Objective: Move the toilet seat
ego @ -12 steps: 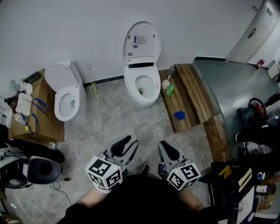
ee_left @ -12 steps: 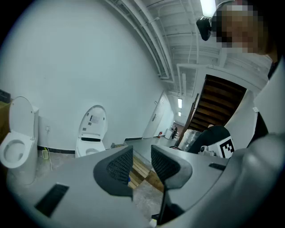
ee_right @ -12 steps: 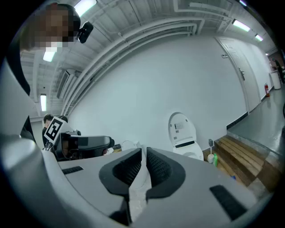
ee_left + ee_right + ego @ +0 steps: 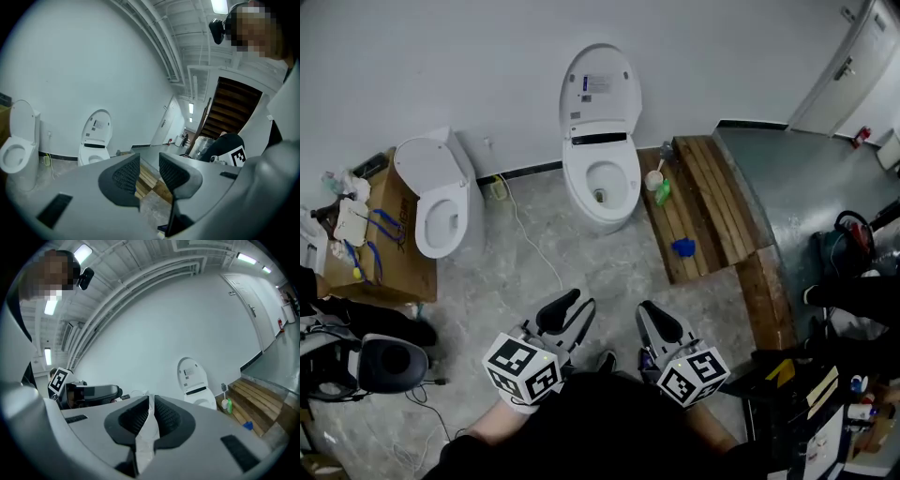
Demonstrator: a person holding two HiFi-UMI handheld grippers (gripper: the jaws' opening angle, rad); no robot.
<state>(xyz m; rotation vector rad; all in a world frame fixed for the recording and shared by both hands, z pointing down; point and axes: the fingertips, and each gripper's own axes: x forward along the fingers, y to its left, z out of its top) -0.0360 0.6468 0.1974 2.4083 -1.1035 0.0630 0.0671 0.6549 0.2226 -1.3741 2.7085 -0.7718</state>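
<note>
Currently approach phase. L gripper (image 4: 573,307) jaws part-open, empty; R gripper (image 4: 657,319) clamped on thin white paper sheet (image 4: 147,428). White ceramic toilet w/ raised lid (image 4: 601,167) well ahead, against wall. Next: step closer, reach its seat.

1. The toilet (image 4: 600,183) sits slightly further left and higher in the head view.
2. The wooden platform (image 4: 712,202) beside it shifts the same way.
3. The right gripper (image 4: 654,314) lies a shade further left and higher in the head view.
</note>
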